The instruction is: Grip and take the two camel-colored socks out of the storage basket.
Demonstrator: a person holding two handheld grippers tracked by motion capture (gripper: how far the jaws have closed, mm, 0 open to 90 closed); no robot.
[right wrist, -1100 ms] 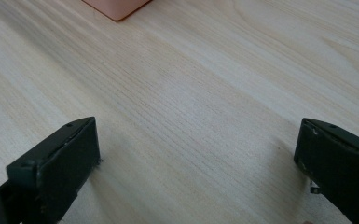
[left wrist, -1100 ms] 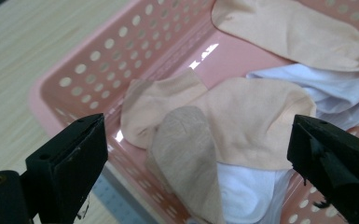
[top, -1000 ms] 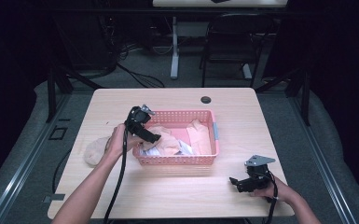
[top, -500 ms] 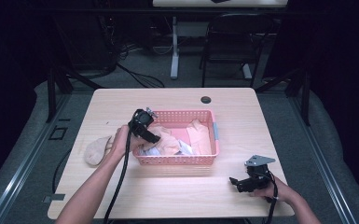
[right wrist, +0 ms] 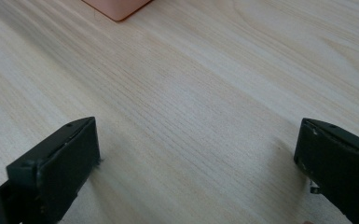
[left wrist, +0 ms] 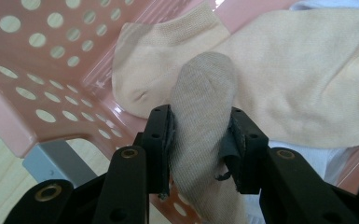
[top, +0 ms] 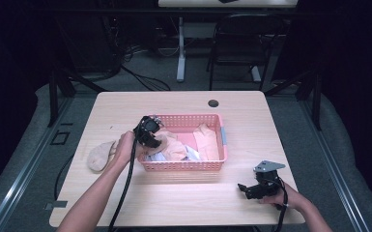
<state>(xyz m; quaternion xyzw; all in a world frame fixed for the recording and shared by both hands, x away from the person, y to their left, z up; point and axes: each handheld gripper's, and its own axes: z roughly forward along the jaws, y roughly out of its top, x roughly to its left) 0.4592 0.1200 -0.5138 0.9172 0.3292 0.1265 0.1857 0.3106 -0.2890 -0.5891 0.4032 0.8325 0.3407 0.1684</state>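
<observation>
As my left tool [left wrist: 200,140] has just been closing, its jaws now pinch the tan sock [left wrist: 205,121].

The sock sits inside the pink basket [top: 212,165], its long axis running straight out ahead between my jaws, rounded end pointing away. My right tool [top: 251,189] rests spread wide on the worktop [right wrist: 205,93], well apart from the basket.

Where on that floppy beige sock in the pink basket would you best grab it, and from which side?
Take the beige sock at a raised fold, coming down from above over the pink basket's open top: the walls block any sideways approach, and a limp sock gives no firm edge. The left claw has just been closing on exactly such a bunched hump.
</observation>
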